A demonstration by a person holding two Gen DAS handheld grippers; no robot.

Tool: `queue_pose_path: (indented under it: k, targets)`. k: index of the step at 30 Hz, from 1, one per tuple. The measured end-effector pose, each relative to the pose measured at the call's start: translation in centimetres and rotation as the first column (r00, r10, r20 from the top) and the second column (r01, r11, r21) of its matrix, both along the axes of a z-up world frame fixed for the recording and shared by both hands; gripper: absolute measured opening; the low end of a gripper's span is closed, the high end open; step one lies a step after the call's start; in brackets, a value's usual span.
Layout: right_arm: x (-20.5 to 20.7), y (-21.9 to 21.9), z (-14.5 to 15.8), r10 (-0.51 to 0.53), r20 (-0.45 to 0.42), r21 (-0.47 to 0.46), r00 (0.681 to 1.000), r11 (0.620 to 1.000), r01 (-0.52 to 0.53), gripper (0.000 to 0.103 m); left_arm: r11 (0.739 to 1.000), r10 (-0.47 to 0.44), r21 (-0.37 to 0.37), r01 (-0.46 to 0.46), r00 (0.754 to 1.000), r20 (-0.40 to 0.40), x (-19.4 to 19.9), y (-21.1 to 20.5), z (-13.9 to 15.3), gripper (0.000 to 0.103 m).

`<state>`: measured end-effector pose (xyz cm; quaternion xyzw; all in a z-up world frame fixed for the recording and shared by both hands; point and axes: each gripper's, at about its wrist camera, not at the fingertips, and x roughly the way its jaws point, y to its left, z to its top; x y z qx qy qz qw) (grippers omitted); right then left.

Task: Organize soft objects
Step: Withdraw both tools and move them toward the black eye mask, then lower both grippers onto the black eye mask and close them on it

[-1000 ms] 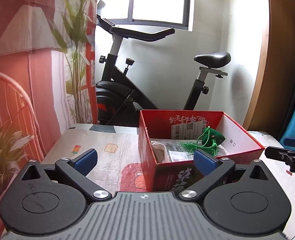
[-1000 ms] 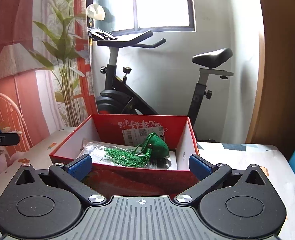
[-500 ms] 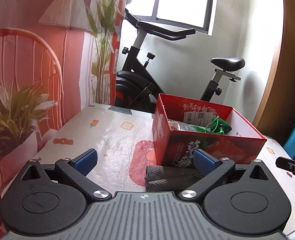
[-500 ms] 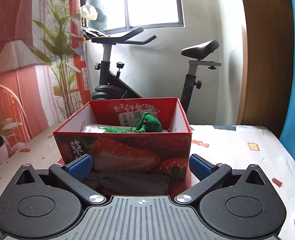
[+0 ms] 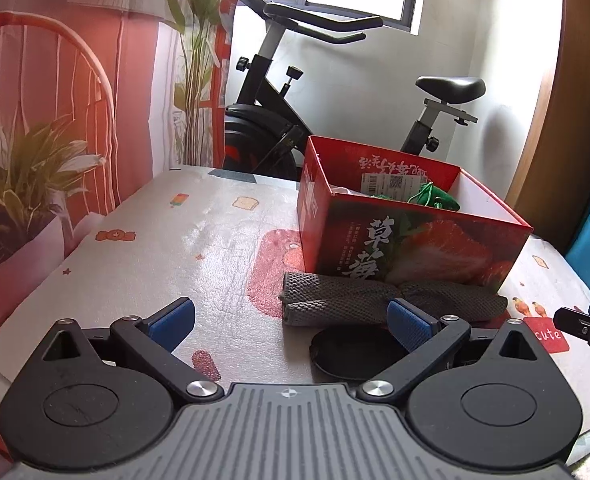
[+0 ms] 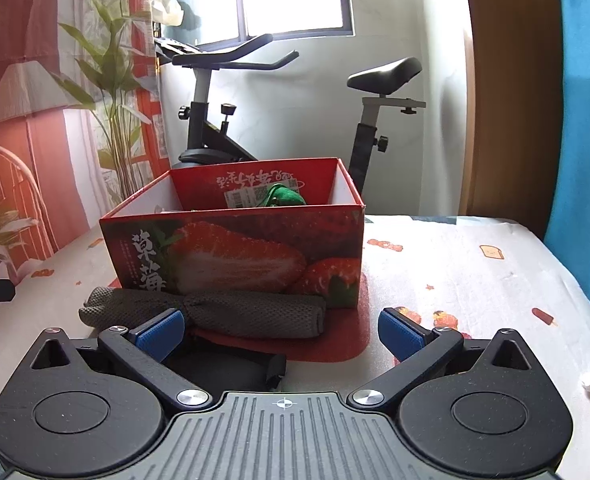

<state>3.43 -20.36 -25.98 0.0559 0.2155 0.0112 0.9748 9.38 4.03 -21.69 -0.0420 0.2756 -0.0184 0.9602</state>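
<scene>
The left gripper [image 5: 291, 320] hangs over the worktop [image 5: 199, 248] with its blue pads spread wide, nothing between them. Just ahead of it and to its right lies a rolled grey cloth [image 5: 375, 296], pressed against the front of the red strawberry box [image 5: 411, 248]. A green tasselled pouch [image 5: 435, 196] sits inside the box. The right gripper [image 6: 281, 330] is equally wide and empty, with the cloth just beyond its left pad.
</scene>
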Motion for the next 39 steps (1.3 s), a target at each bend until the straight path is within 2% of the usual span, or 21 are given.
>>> queue_pose_path:
  k: [4,9,20,33,39]
  targets:
    - [0.2,0.2,-0.6,0.013,-0.006,-0.002,1.0,1.0,-0.013,0.103,1.0,0.01,0.026,-0.01,1.0,0.001,0.1,-0.2,-0.2,0.103]
    - [0.5,0.5,-1.7,0.025,-0.034,-0.007,0.999,1.0,-0.025,0.103,0.999,0.03,0.02,-0.029,0.999,-0.022,0.5,0.3,-0.6,0.103]
    - [1.1,-0.3,-2.9,0.012,-0.067,0.043,0.998,0.999,-0.009,0.103,0.999,0.037,0.034,-0.035,0.997,-0.062,1.2,0.0,-1.5,0.103]
    - [2.6,0.0,-4.7,0.034,-0.123,0.04,0.992,0.999,-0.03,0.103,1.0,-0.005,-0.026,0.001,0.987,-0.161,3.2,0.0,-3.7,0.103]
    - [3.8,0.8,-4.9,0.098,-0.14,0.03,0.985,0.995,-0.094,0.102,0.997,-0.046,-0.077,0.029,0.975,-0.22,5.5,0.1,-4.9,0.102]
